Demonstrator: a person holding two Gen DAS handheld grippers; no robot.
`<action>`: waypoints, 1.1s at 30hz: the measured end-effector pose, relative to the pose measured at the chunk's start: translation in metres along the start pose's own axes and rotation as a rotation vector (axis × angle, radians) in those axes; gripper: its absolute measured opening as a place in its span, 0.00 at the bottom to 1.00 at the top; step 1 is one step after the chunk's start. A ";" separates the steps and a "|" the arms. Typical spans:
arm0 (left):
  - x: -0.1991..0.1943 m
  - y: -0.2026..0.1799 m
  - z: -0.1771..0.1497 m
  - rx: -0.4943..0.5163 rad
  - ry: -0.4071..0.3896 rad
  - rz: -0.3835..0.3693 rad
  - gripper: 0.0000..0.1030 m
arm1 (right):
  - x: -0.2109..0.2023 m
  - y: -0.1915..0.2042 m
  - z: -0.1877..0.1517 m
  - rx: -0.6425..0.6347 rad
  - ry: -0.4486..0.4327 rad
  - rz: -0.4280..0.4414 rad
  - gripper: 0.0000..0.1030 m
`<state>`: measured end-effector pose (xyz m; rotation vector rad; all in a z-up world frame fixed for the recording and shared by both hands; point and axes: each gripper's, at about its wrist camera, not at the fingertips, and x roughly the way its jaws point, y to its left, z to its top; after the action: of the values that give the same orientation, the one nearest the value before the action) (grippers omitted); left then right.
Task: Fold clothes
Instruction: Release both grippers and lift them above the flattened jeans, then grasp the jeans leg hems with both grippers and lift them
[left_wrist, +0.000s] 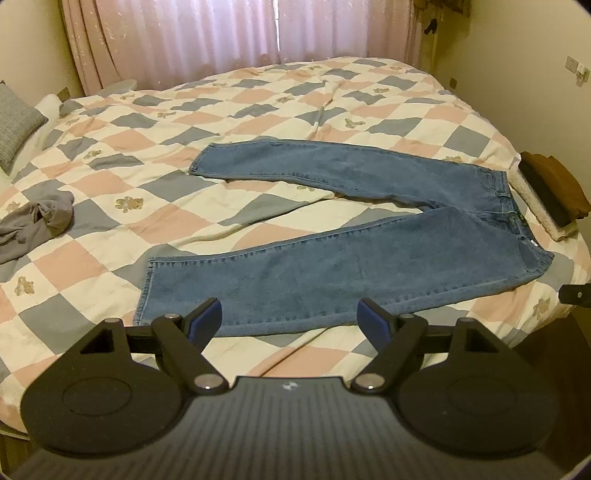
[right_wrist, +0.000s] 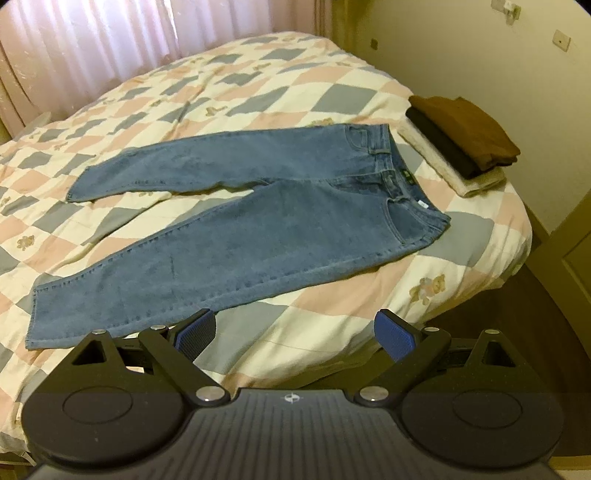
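Blue jeans (left_wrist: 369, 221) lie flat and unfolded on the bed (left_wrist: 258, 103), on a checked quilt (right_wrist: 258, 74) of pink, grey and cream. In the left wrist view the waistband sits toward 3 o'clock and both legs run out toward 9 o'clock, splayed apart with a wedge of bare quilt between them. The near leg's hem lies close to the bed's near edge.

The left hand-held gripper (left_wrist: 291, 314) hangs over the near leg with its jaws released and spread wide, nothing between the blue pads (left_wrist: 373, 317). The right hand-held gripper (right_wrist: 295, 330) is likewise released, its jaws wide apart over bare quilt just short of the near leg's lower seam.

A folded stack (right_wrist: 458, 136), brown on black on cream, rests near the bed's edge at 1 o'clock in the right wrist view, just beside the waistband but apart from it. A crumpled grey garment (left_wrist: 37, 225) lies at 9 o'clock in the left wrist view, well apart from the jeans. Open quilt extends beyond the far leg toward the curtain (left_wrist: 221, 33) at 12 o'clock. Dark floor (right_wrist: 535, 314) shows past the bed's edge at 4 o'clock in the right wrist view.
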<state>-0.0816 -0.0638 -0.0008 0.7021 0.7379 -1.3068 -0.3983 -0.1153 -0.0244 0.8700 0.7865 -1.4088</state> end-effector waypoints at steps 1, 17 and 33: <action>0.002 -0.001 0.002 0.003 0.002 0.001 0.76 | 0.002 0.000 0.002 -0.003 0.005 -0.004 0.92; 0.061 -0.039 0.053 -0.031 0.062 0.035 0.76 | 0.065 -0.013 0.058 -0.060 0.073 -0.004 0.93; 0.140 -0.133 0.139 -0.187 0.107 0.068 0.76 | 0.151 -0.050 0.185 -0.292 0.094 0.077 0.94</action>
<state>-0.1870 -0.2741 -0.0371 0.6442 0.9029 -1.1285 -0.4524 -0.3484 -0.0685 0.7348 0.9920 -1.1569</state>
